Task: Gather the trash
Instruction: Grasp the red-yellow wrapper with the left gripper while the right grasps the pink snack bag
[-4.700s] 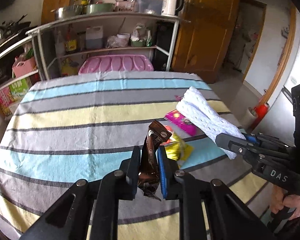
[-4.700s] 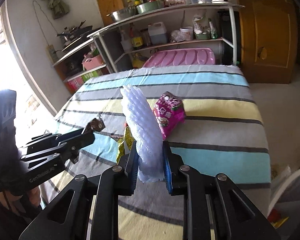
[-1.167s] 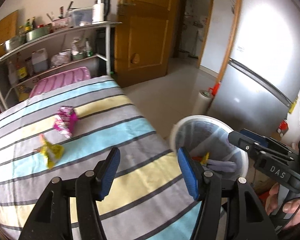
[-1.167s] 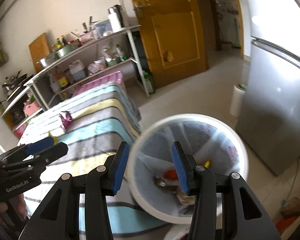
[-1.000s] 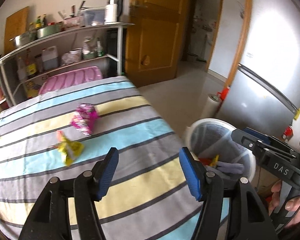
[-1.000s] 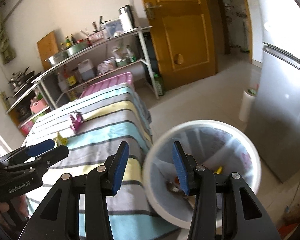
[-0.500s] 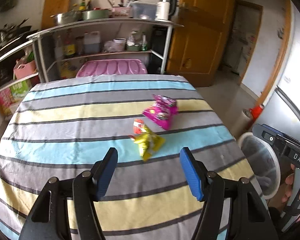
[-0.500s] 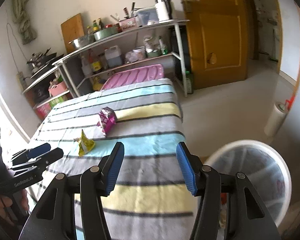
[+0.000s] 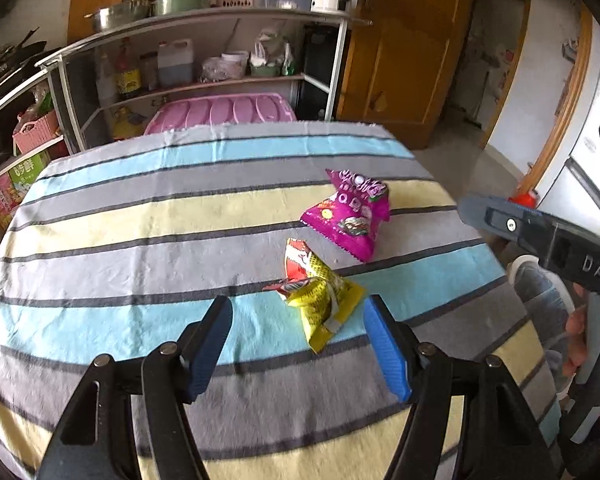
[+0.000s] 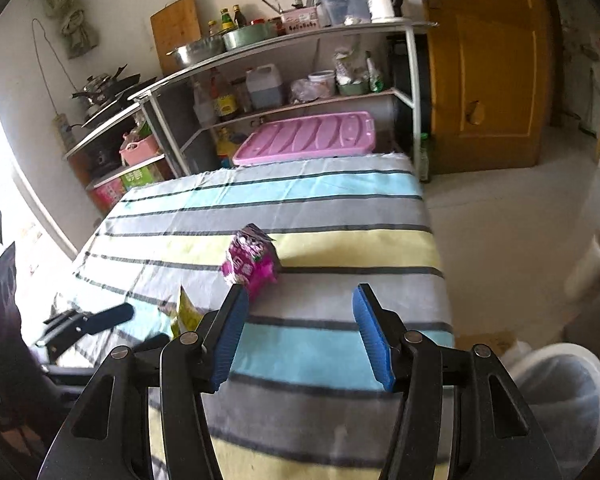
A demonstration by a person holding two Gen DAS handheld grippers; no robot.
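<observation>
A yellow and red snack wrapper (image 9: 320, 296) lies on the striped tablecloth (image 9: 140, 240), just ahead of my open, empty left gripper (image 9: 300, 344). A magenta snack bag (image 9: 350, 216) lies beyond it. In the right wrist view the magenta bag (image 10: 252, 264) sits ahead of my open, empty right gripper (image 10: 298, 336), slightly left, and the yellow wrapper (image 10: 186, 314) shows at the left. The white trash bin (image 10: 560, 392) stands on the floor at the table's right edge.
A metal shelf unit (image 9: 204, 60) with bottles, pots and a pink lid (image 9: 224, 112) stands behind the table. A wooden door (image 10: 488, 64) is at the far right. The right gripper (image 9: 540, 240) shows in the left wrist view, over the table's right edge.
Both grippers dropped their trash in the bin, opened, and swung back from the bin to the table. They have moved closer to the two wrappers.
</observation>
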